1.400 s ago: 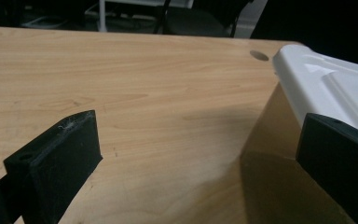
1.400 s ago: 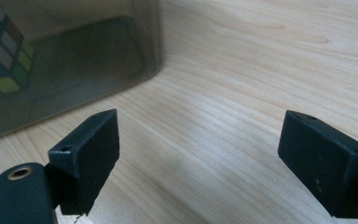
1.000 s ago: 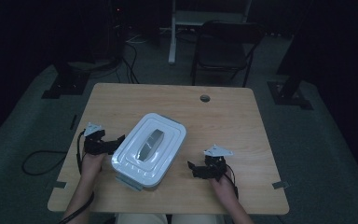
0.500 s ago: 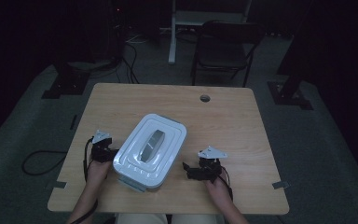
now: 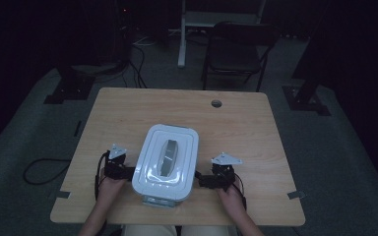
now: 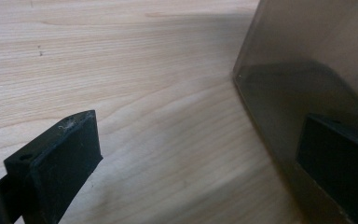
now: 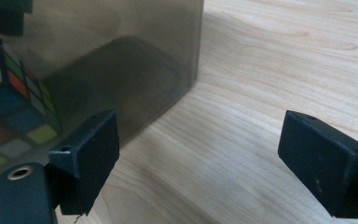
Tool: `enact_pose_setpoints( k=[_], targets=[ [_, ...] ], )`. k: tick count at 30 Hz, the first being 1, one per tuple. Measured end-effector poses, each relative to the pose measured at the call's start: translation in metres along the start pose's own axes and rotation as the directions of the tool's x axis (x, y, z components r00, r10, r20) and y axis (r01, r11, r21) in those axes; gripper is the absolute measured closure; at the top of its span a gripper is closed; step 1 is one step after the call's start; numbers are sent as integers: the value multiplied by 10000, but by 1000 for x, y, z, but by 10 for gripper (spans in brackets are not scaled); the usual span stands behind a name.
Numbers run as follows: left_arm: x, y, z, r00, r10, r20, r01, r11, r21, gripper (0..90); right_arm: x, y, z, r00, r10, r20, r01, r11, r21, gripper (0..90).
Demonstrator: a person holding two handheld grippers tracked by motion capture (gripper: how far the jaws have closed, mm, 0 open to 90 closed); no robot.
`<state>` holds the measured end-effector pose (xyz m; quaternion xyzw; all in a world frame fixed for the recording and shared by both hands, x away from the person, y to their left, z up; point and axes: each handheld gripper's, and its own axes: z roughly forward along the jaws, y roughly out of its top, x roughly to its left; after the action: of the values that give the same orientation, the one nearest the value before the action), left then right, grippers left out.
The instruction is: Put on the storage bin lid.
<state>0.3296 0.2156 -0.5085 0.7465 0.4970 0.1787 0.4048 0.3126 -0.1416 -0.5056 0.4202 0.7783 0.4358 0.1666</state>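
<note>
box [image 5: 166, 164] sits between both tools, lid on | left tool [image 5: 119, 171] and right tool [image 5: 205, 180] wide apart; nothing gripped | lifting not begun

The pale wooden table [image 5: 128, 113] has a smooth, matt grain. The white plastic storage box lid [image 5: 166, 160] looks glossy, over smoky translucent plastic walls [image 7: 121, 56]. The black gripper jaws seem matt plastic, lightly scuffed.

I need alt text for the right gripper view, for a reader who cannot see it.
Two open black fingers rise over a light wooden table. Beside the left one stands the translucent wall of a storage box, with a colourful puzzle cube showing through it.
</note>
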Motion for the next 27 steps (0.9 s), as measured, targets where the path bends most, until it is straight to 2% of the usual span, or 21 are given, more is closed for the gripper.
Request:
enact_pose_setpoints(
  k=[10, 16, 20, 23, 27],
  targets=[
    [-19, -2, 4, 9984, 189, 536, -197, 9997, 143, 7, -13, 2, -5, 9997, 164, 190, -163, 9999, -34, 128],
    [-26, 0, 10, 9960, 344, 823, -366, 9990, 250, 7, -22, 1, -10, 9995, 36, 307, -36, 10000, 13, 128],
    [-29, 1, 13, 9943, 401, 990, -421, 9989, 183, 8, -28, -2, -13, 9992, 158, 357, -159, 9999, 15, 128],
    [-32, 1, 16, 9904, 452, 1305, -481, 9987, 191, 8, -32, -4, -14, 9989, 246, 394, -246, 9997, 4, 128],
    [-33, 1, 19, 9891, 543, 1372, -558, 9984, 70, 7, -35, -5, -16, 9987, 300, 415, -300, 9995, 2, 128]
  ],
)
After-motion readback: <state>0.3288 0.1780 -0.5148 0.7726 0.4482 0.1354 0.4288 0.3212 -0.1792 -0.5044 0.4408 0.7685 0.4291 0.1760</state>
